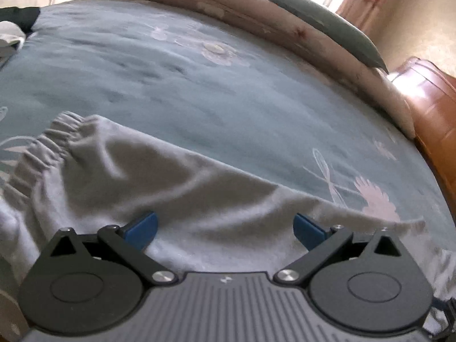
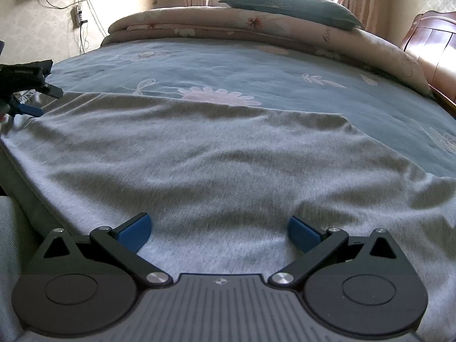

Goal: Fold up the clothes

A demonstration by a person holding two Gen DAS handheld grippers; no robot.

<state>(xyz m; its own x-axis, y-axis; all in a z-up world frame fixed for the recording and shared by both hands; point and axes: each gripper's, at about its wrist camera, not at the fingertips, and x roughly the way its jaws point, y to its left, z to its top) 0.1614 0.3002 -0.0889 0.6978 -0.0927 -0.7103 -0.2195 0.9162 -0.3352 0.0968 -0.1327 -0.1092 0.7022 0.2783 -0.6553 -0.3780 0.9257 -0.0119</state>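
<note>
- L gripper (image 1: 225, 230): jaws wide open, over grey pants (image 1: 159, 176); elastic waistband (image 1: 42, 148) at 10 o'clock
- R gripper (image 2: 219, 232): jaws wide open, empty, over same pants on bed (image 2: 228, 65)

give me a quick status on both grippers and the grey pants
Left gripper open, right gripper open, both empty over cloth. Grey elastic-waist knit pants spread flat on teal floral bedsheet. Nothing in the way.

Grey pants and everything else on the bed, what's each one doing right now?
Grey pants: spread flat, unfolded, elastic waistband bunched.
Left gripper: open, holding nothing.
Right gripper: open, holding nothing.
Quilt: folded at the far side.
Pillow: lying on the quilt.
</note>
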